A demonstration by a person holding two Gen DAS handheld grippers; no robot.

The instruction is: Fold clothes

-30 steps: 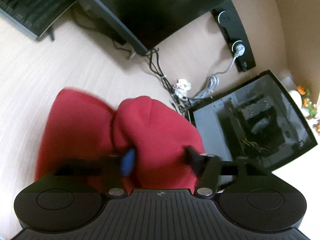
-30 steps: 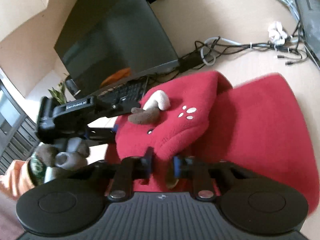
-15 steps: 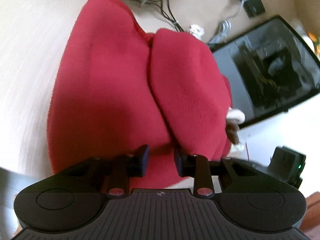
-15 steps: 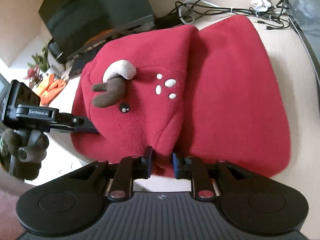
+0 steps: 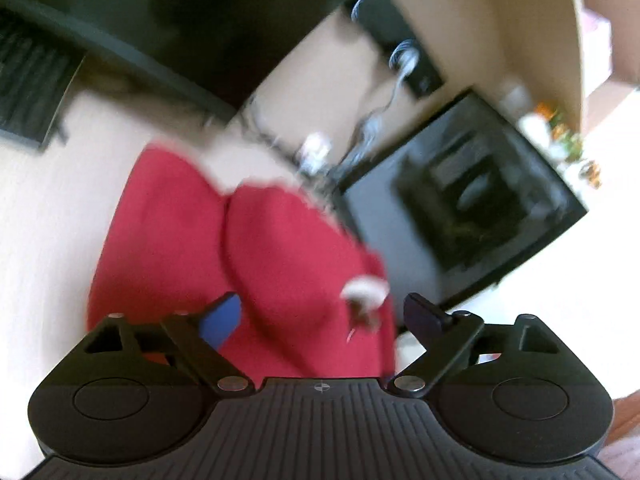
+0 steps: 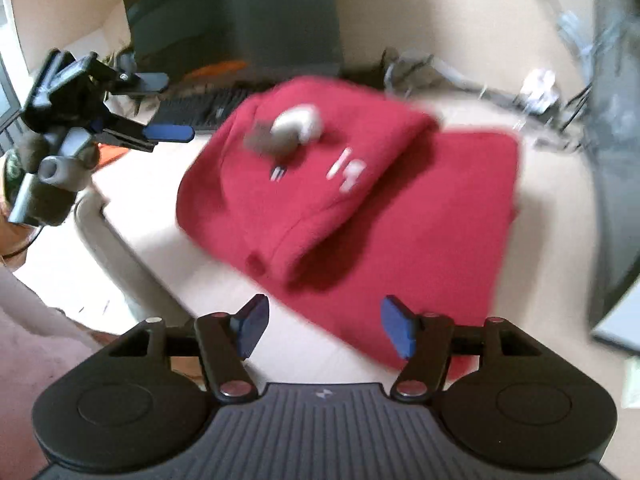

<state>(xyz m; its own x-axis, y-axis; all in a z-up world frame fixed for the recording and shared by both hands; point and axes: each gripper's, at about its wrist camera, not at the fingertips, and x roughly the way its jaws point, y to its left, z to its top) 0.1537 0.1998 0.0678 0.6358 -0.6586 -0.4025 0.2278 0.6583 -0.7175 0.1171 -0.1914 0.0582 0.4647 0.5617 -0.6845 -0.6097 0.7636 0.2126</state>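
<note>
Pale wooden desk (image 6: 552, 184), cluttered at the back with a monitor (image 6: 236, 12), keyboard (image 6: 200, 110) and cables (image 6: 460, 76); red fleece garment (image 6: 400, 216) folded flat on it.

Right gripper (image 6: 324, 326): jaws spread apart, empty, garment's near edge just ahead of the tips and partly between them. Left gripper (image 5: 326, 316): jaws wide apart, holding nothing, garment (image 5: 240, 256) beneath and ahead. Both views motion-blurred. Computer case (image 5: 472, 200) stands just beside the garment.

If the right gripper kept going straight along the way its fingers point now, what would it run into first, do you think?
Most likely the red fleece garment lying on the desk: the open right gripper points at its near edge, with nothing visible between. Motion blur leaves the depth uncertain.
</note>
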